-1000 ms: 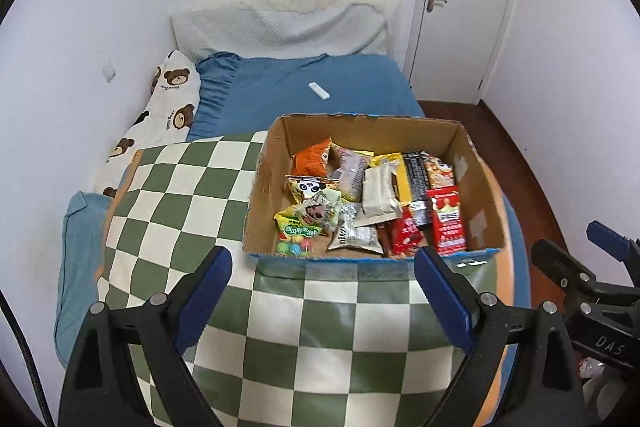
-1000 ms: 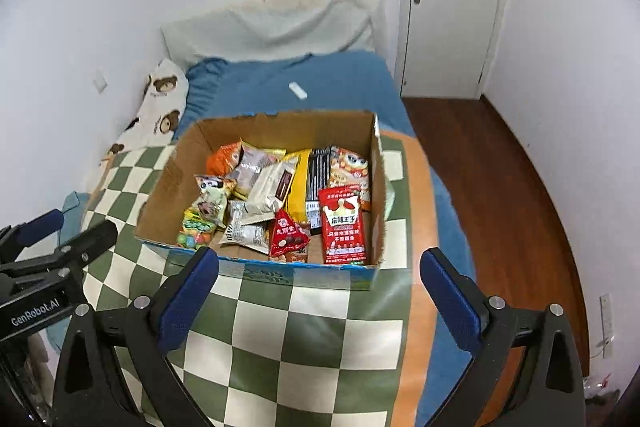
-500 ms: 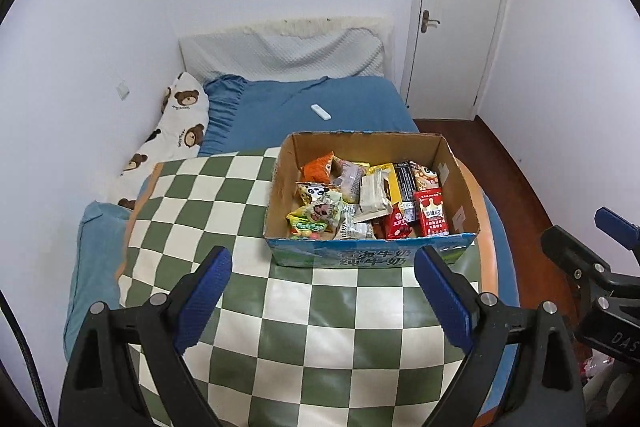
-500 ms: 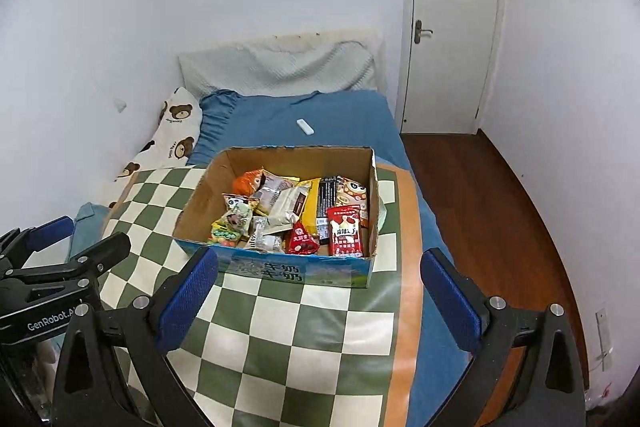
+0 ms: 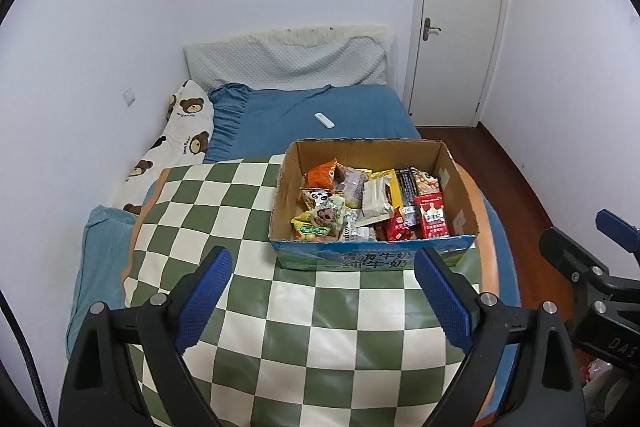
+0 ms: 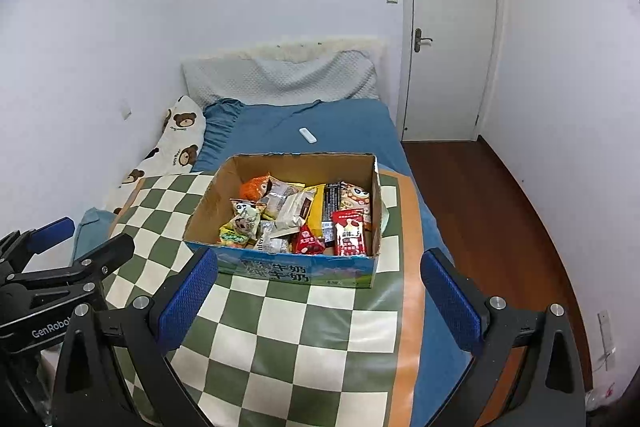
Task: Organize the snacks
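Note:
A cardboard box (image 5: 458, 183) (image 6: 208, 203) with a blue printed front stands on a green and white checkered cloth (image 5: 224, 211) (image 6: 280, 327). It holds several snack packets, among them an orange bag (image 5: 320, 175) (image 6: 256, 189), a red packet (image 5: 432, 215) (image 6: 350, 233) and a panda packet (image 5: 320, 197) (image 6: 242, 209). My left gripper (image 5: 322, 301) is open and empty, held back from the box's front. My right gripper (image 6: 318, 301) is open and empty, also short of the box. Each gripper shows at the edge of the other's view.
The cloth covers a low round surface at the foot of a blue bed (image 5: 320, 107) (image 6: 340, 123). A white remote (image 5: 324, 120) (image 6: 308, 135) lies on the bed. A bear-print pillow (image 5: 180, 139) is at left. A white door (image 5: 456, 27) and wooden floor (image 6: 492, 211) are at right.
Both grippers have pulled back and up from the box, so it looks smaller and farther. Its blue front face now shows. Both stay open.

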Demonstrator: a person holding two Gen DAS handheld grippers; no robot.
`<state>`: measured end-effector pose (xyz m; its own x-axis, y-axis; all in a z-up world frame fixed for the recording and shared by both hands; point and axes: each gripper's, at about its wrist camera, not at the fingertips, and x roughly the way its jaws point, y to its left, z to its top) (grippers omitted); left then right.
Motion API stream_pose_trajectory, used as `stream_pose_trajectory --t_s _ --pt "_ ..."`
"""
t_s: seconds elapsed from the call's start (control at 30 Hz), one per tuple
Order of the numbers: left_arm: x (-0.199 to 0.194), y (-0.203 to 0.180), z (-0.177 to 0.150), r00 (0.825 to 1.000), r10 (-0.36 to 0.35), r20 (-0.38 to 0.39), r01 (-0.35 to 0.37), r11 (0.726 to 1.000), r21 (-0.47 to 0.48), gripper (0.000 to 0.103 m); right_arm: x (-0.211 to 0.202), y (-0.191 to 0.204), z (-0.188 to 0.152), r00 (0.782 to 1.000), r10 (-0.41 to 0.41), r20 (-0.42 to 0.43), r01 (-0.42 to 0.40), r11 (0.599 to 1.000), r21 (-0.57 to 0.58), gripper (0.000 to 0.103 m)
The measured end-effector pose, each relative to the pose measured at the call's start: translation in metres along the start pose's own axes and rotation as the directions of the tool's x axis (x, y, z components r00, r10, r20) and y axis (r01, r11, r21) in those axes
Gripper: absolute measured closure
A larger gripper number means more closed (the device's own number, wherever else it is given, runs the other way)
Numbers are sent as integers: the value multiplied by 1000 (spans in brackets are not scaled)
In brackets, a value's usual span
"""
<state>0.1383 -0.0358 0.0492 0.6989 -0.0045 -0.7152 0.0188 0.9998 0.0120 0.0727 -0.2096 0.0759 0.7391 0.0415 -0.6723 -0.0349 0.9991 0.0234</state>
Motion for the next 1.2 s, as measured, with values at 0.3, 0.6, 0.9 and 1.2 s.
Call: stream_pose_trajectory --t_s 0.3,0.6,0.9,1.2 --pt "29 0 16 999 28 16 -28 1000 1 0 30 -6 7 1000 -29 -1 29 999 20 0" --pt "68 -4 26 999 38 -7 -38 999 9 0 71 -7 14 997 -77 -1 77 996 36 0" --pt "96 -7 29 998 57 -33 -56 998 23 0 106 -10 15 994 -110 -25 111 993 44 0" --pt "108 -6 32 997 57 -42 -56 998 21 0 116 -13 14 992 -122 -39 124 991 52 0"
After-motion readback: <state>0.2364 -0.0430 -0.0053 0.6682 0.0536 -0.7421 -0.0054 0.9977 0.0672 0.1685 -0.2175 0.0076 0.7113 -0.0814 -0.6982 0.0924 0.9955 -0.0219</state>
